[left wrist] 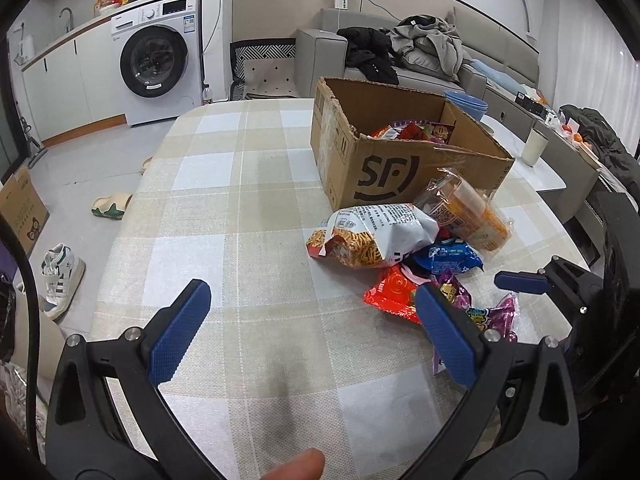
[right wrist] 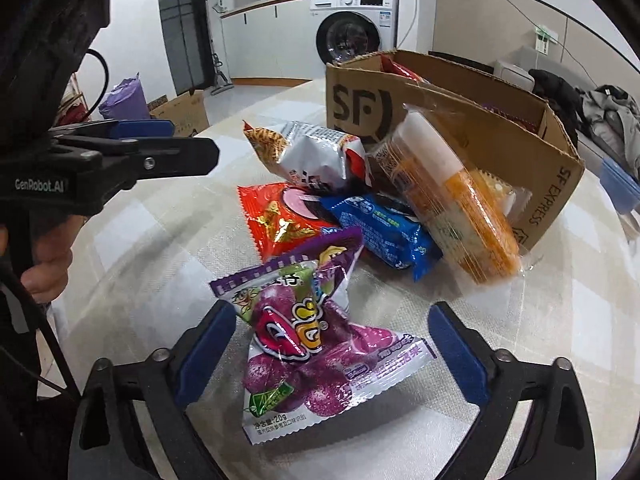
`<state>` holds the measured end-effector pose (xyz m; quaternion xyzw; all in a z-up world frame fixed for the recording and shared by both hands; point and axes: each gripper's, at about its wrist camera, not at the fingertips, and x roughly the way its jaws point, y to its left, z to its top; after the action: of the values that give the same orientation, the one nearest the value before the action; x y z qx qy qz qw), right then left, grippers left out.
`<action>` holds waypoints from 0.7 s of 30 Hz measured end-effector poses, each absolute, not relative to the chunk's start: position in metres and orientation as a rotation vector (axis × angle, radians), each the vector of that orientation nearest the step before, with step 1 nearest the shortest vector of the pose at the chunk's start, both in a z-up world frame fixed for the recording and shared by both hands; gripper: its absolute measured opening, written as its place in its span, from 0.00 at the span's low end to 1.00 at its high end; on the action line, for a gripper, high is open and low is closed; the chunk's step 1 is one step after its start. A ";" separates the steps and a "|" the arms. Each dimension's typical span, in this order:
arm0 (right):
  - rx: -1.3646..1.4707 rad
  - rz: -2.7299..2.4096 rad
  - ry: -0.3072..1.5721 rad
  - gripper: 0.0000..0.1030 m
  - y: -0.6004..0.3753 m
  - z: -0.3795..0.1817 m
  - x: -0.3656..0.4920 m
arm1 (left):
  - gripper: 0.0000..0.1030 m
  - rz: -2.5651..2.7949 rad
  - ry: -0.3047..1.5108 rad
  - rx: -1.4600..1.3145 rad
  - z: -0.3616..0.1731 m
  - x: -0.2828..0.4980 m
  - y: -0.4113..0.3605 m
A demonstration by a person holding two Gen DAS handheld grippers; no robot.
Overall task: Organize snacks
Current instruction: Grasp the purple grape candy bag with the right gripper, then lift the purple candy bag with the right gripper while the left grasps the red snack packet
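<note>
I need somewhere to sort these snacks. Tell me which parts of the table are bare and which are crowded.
Bare: the checked tablecloth left of the cardboard box, running from the far edge down to the open left gripper. Crowded: the strip in front of the box, where the snack pile lies, down to the purple candy bag lying between the open right gripper's fingers.
</note>
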<state>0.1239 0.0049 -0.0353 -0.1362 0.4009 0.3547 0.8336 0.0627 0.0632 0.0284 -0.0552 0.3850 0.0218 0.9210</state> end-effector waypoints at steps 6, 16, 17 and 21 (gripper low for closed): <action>-0.297 0.779 0.863 0.76 0.006 -0.037 0.122 | 0.99 0.044 0.796 -0.112 0.026 0.064 0.062; -0.255 0.843 0.868 0.67 -0.017 -0.032 0.127 | 0.99 0.046 0.798 -0.112 0.025 0.065 0.063; -0.249 0.842 0.866 0.67 -0.020 -0.030 0.128 | 0.99 0.046 0.798 -0.113 0.025 0.065 0.064; -0.312 0.838 0.886 0.68 -0.027 -0.033 0.128 | 0.99 0.046 0.803 -0.124 0.022 0.067 0.066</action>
<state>0.1278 -0.0269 -0.0332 -0.1461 0.4142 0.3919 0.8084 0.0668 0.0660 0.0216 -0.0601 0.3905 0.0225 0.9183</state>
